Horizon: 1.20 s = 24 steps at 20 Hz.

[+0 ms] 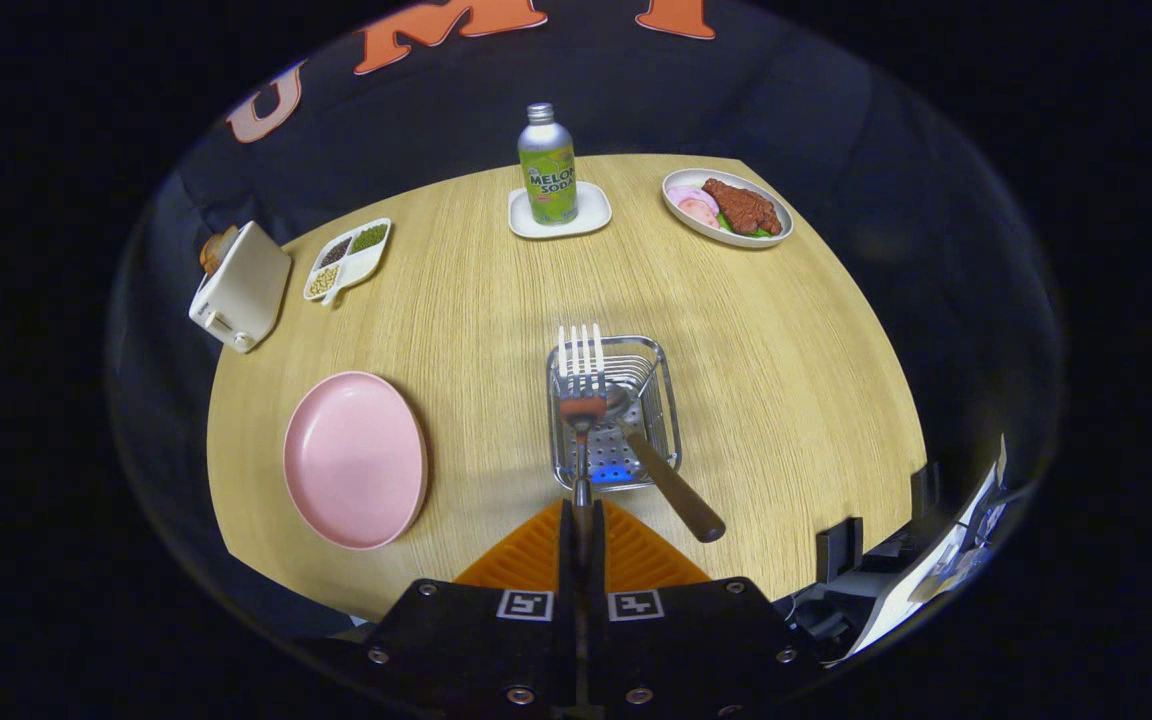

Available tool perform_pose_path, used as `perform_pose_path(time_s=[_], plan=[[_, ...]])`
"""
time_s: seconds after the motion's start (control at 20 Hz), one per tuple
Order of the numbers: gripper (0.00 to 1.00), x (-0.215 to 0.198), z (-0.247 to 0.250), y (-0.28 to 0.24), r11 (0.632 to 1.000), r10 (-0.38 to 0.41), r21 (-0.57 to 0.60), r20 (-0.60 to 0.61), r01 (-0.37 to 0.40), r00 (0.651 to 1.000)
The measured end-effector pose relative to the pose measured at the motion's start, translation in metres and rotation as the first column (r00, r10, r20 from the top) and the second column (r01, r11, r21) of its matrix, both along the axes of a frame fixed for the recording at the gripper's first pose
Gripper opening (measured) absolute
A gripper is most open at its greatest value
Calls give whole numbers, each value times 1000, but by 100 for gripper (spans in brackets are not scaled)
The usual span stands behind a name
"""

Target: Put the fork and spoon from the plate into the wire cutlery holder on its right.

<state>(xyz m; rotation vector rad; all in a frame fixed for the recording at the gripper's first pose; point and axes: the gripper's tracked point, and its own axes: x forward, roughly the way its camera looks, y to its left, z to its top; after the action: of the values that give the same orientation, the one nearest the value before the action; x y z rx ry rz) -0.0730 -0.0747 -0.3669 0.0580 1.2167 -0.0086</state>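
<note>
Overhead, the gripper clamped the fork by its handle above the wire holder, where the spoon already leaned; a straight, tines-up drop looked safest.

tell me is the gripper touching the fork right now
Touching. In the gripper view the gripper has both fingers closed on the fork handle, holding it tines-up over the wire cutlery holder.
</note>
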Motion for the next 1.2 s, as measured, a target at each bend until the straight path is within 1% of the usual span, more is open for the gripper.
perform_pose_path(time_s=[0.25, 0.4, 0.6, 0.75, 0.85, 0.9, 0.95, 1.05, 1.1, 1.2], plan=[[7, 3, -8, -6, 1000, 21, -3, -23, -21, 1000], [8, 14, -3, -9, 1000, 25, 0, 0, -25, 1000], [12, 36, 11, -9, 999, 30, 9, 79, -30, 996], [12, 60, 39, -5, 999, 26, 25, 208, -32, 978], [13, 79, 70, -1, 999, 19, 35, 333, -32, 943], [13, 91, 86, -3, 999, 10, 25, 405, -22, 914], [14, 101, 105, -4, 1000, 13, 16, 473, -23, 881], [21, 113, 146, -2, 1000, 18, 3, 588, -24, 809], [26, 117, 166, -1, 1000, 16, 1, 635, -21, 773], [34, 124, 203, 4, 1000, 2, 15, 712, -18, 702]])
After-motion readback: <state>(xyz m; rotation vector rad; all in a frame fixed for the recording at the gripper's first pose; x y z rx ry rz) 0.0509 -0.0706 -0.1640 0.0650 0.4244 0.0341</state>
